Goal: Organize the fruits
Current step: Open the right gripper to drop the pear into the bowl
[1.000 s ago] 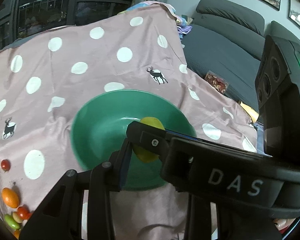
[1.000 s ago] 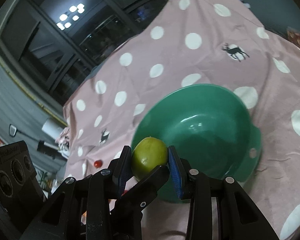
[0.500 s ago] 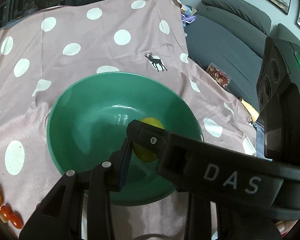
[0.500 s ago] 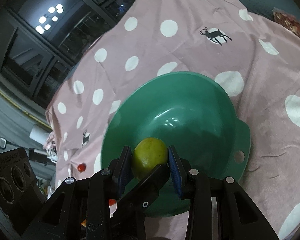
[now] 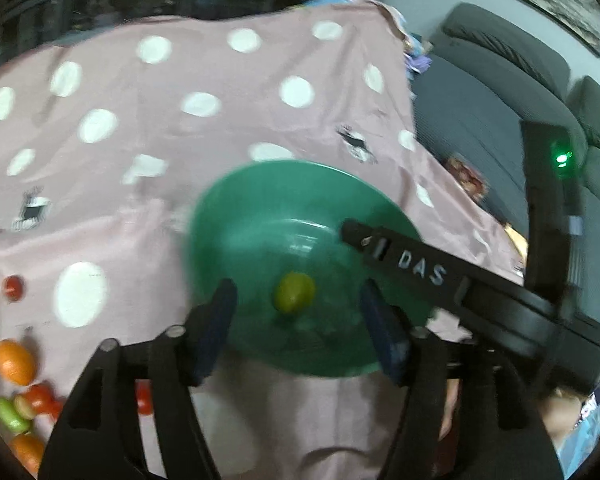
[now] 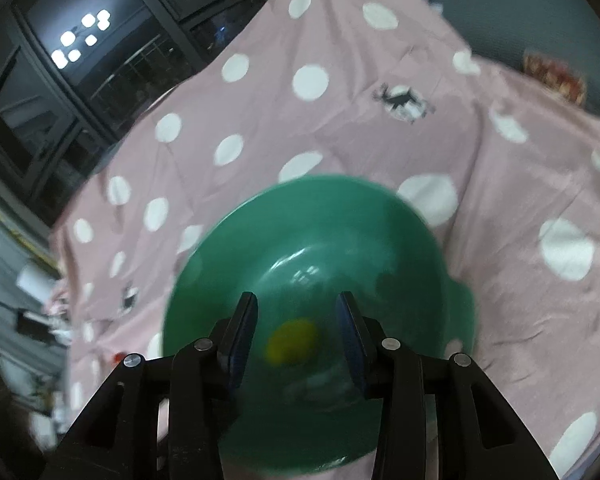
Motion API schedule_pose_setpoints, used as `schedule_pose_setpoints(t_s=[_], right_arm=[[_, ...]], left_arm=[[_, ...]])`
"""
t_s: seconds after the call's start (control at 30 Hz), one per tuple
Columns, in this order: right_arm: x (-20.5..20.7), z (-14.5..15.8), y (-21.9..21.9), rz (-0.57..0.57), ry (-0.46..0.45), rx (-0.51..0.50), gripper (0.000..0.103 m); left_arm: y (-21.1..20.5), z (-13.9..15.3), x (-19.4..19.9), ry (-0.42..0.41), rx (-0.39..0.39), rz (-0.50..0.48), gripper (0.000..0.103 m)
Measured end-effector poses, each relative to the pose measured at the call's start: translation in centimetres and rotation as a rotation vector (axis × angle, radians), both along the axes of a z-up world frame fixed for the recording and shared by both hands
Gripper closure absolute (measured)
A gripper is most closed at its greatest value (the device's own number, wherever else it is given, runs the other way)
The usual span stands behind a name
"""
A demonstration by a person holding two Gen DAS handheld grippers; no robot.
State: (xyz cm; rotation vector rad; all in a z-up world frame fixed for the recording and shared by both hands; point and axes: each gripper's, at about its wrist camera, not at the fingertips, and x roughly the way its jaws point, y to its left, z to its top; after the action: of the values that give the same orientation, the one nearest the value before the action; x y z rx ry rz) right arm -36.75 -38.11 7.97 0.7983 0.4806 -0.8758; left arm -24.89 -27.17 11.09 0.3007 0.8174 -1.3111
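The green-yellow lime [image 6: 293, 339] lies loose on the floor of the green bowl [image 6: 384, 216], below and between the blue pads of the right gripper [image 6: 296, 334], which have just been opening and now stand clear of it on both sides, nothing pressed between them. It looks small, firm and smooth-skinned, light enough for a gentle pinch, but round, so I judge it apt to roll across the slick bowl floor (the blur around it suggests it may not have settled). The best hold would be across its widest middle, pads square to the skin.

The left gripper [image 5: 296, 322] has also just been opening; its jaws stand wide, straddling the near rim of the bowl [image 5: 228, 208] with the lime [image 5: 294, 292] just ahead of them and untouched. Both grippers point steeply down into the bowl, the right one reaching in from the left gripper's right side.

Off to the lower left of the left gripper, well apart from the bowl, wait oranges [image 5: 15, 361], cherry tomatoes [image 5: 13, 287] and small green fruits [image 5: 10, 420] on the pink polka-dot cloth [image 5: 220, 92].
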Motion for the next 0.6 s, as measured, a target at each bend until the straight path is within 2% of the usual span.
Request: schedule_pose_setpoints(t_s=[0.07,0.13,0.2,0.3,0.5,0.6], right_arm=[[0.5,0.1,-0.1,-0.035,0.028,-0.042,0.054],[1.0,0.0,-0.3,-0.056,0.045,-0.062,0.048],[1.5,-0.1,-0.3,-0.07,0.087,-0.083,0.047],[2.6,-0.4,-0.4,-0.09,0.193,-0.122,0.047],[4.2,-0.5,0.0,-0.104,0.284,-0.216,0.048],[5.0,-0.3,0.8,-0.115,0.335,-0.28,0.048]], left_arm=[[1.8,0.6,1.0,-0.039,0.003,0.05,0.027],[3.8,0.8,2.2,-0.077,0.029,0.114,0.025],[5.9,0.5,3.7,-0.086,0.048,0.168,0.025],[9.2,-0.2,6.6,-0.047,0.08,0.28,0.025],[15.8,-1.4,10.4,-0.051,0.112,0.524,0.015],[17.7,-2.5,11.3,-0.043,0.119,0.592,0.013]])
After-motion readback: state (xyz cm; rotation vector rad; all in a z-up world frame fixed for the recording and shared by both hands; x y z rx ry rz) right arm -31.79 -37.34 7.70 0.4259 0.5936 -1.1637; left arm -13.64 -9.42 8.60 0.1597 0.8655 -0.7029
